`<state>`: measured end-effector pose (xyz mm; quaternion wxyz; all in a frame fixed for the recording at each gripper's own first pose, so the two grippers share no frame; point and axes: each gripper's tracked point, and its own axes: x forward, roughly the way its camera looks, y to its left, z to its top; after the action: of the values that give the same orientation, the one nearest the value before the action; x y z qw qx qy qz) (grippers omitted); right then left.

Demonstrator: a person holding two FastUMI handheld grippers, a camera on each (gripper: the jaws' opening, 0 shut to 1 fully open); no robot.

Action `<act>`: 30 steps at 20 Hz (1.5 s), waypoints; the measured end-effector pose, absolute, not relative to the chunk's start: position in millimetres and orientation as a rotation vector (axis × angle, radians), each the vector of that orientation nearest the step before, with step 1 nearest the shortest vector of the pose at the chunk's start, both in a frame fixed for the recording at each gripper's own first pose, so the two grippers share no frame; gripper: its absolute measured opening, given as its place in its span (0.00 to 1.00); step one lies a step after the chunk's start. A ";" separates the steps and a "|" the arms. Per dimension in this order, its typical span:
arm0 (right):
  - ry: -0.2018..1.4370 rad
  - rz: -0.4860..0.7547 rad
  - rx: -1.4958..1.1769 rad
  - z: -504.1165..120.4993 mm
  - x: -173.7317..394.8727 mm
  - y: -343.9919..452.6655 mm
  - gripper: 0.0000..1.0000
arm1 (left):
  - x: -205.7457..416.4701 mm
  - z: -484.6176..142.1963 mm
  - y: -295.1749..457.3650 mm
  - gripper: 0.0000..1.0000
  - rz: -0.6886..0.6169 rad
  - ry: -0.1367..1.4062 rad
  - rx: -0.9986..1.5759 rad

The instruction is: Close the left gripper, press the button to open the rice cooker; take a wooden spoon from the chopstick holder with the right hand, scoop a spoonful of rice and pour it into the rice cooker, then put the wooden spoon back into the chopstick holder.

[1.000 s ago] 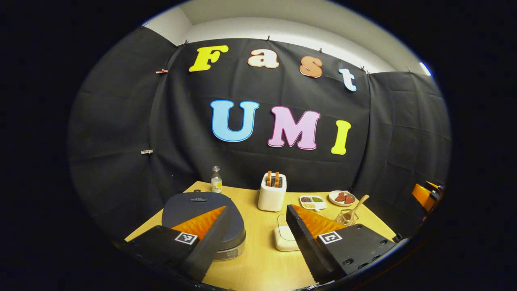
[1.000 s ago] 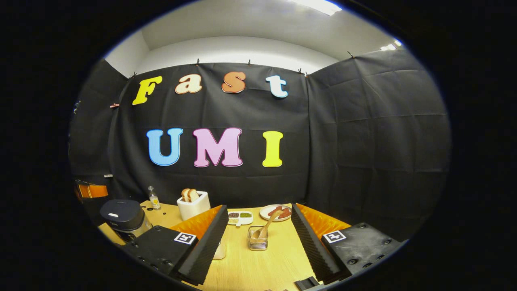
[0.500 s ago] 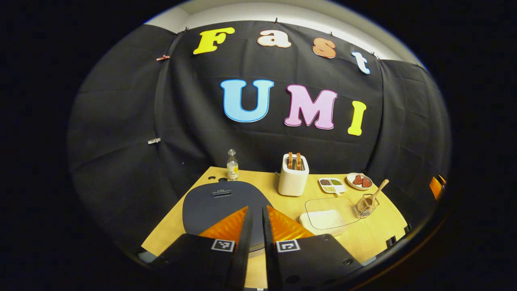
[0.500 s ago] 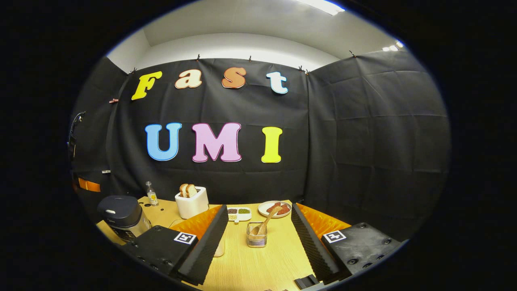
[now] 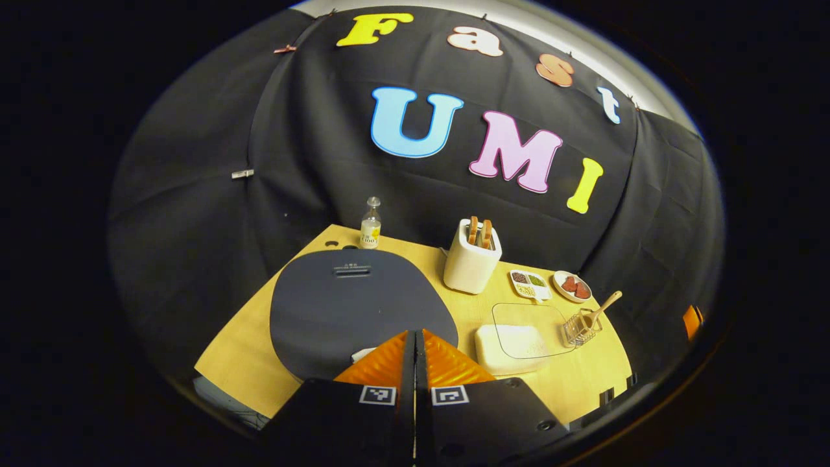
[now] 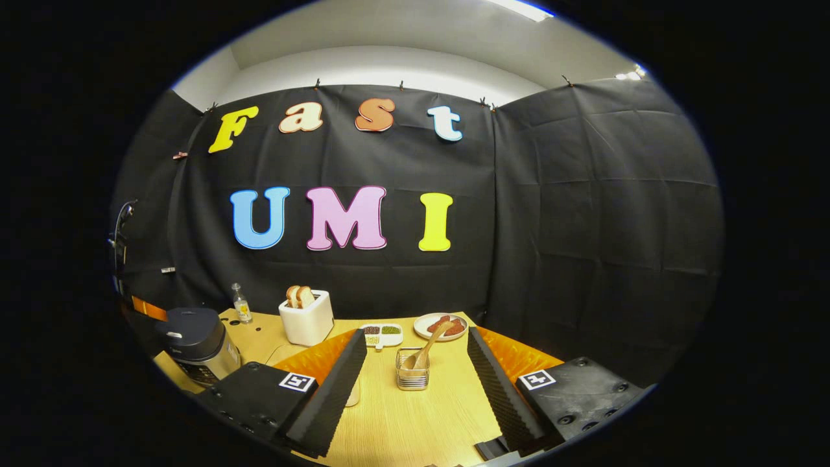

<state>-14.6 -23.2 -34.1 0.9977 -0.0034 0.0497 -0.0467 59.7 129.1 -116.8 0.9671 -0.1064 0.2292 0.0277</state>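
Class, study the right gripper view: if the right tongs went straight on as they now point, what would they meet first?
Probably the wire chopstick holder with the wooden spoon in it, centred between the open right tongs; depth is uncertain.

Dark grey rice cooker [image 5: 353,305], white toaster [image 5: 471,264], pale wooden spoon [image 6: 428,350], yellow table [image 6: 415,415].

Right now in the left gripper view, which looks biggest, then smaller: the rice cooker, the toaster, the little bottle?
1. Rice cooker, by far, though it sits nearest the camera.
2. Toaster.
3. Bottle, smallest; it stands farthest back.
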 end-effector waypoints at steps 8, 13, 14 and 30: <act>0.140 -0.064 -0.025 -42.4 -6.6 -13.4 0.98 | 64.5 -152.9 141.3 0.06 0.109 0.539 -0.283; 0.165 -0.055 -0.033 -52.3 -1.9 -10.9 0.98 | 62.8 -157.9 140.4 0.07 0.098 0.528 -0.326; 0.164 -0.056 -0.027 -51.8 1.7 -10.6 0.98 | 62.3 -157.8 139.9 0.07 0.086 0.525 -0.321; 0.222 0.033 0.007 -66.8 77.8 -18.2 0.98 | 62.1 -62.6 154.3 0.07 0.275 0.228 -0.195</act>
<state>77.8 -18.2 -66.8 0.9937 0.0035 0.1105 0.0163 62.1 154.3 -62.6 0.9794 -0.0967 0.1134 0.1365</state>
